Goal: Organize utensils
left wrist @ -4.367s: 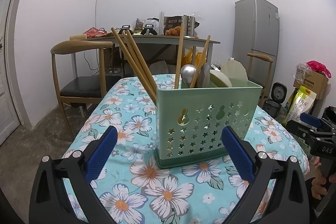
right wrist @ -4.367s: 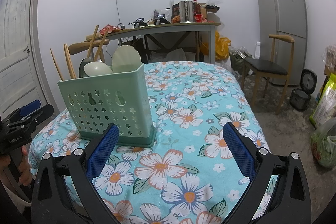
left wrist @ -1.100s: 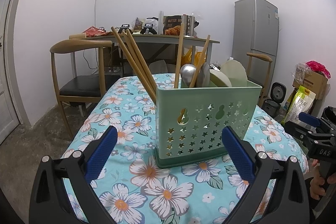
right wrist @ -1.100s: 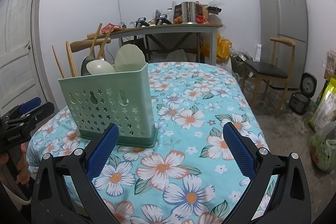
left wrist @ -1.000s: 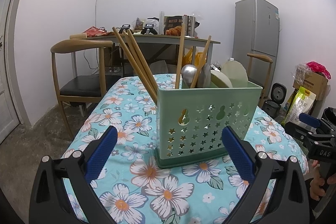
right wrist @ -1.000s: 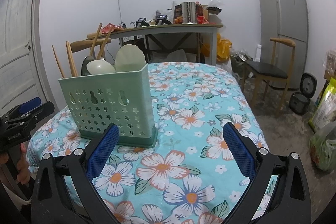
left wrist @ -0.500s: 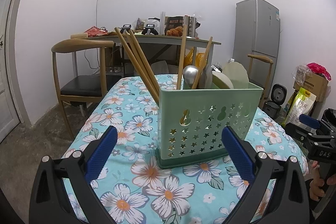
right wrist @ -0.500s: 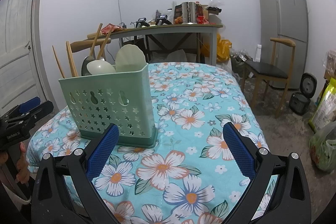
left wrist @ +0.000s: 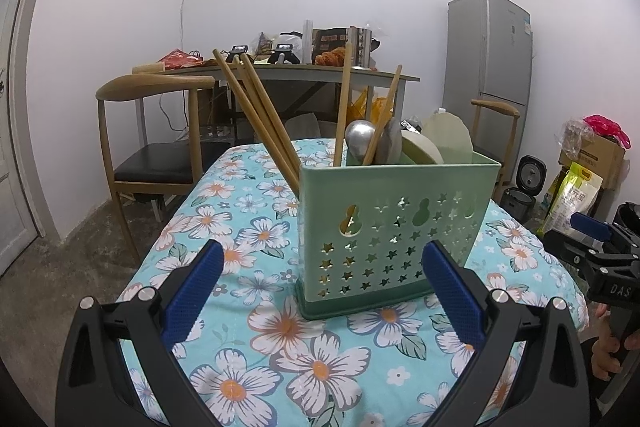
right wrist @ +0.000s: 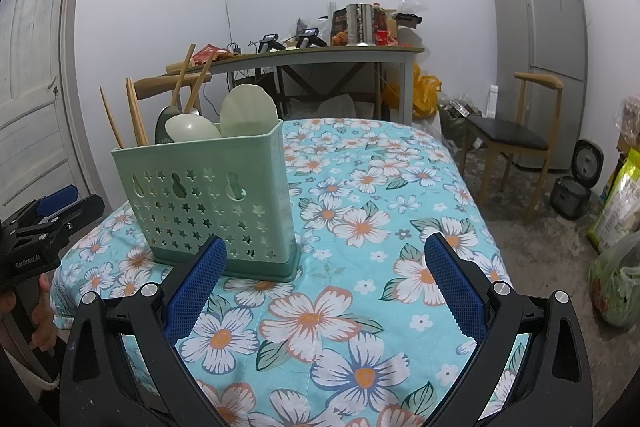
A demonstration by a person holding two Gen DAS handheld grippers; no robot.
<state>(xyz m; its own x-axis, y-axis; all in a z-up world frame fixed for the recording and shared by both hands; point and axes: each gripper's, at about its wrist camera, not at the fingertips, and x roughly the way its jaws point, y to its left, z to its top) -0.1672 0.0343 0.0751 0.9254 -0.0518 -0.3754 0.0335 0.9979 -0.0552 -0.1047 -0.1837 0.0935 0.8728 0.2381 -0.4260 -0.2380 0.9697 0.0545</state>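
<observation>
Green plastic holder (left wrist: 394,223) with chopsticks (left wrist: 256,113) and spoons; left gripper (left wrist: 320,291) and right gripper (right wrist: 322,287) both spread wide, empty; best approached from above, lifting one handle vertically.

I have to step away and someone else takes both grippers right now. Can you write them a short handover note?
Left gripper: open, empty, facing the green utensil holder.
Right gripper: open, empty, holder just off its left finger.
Holder stands upright on the floral tablecloth. In it: chopsticks leaning out, a metal spoon, pale green spoons.
Done: no loose utensils visible on the cloth.
Left: check sorting inside the holder; compartments not visible.
</observation>
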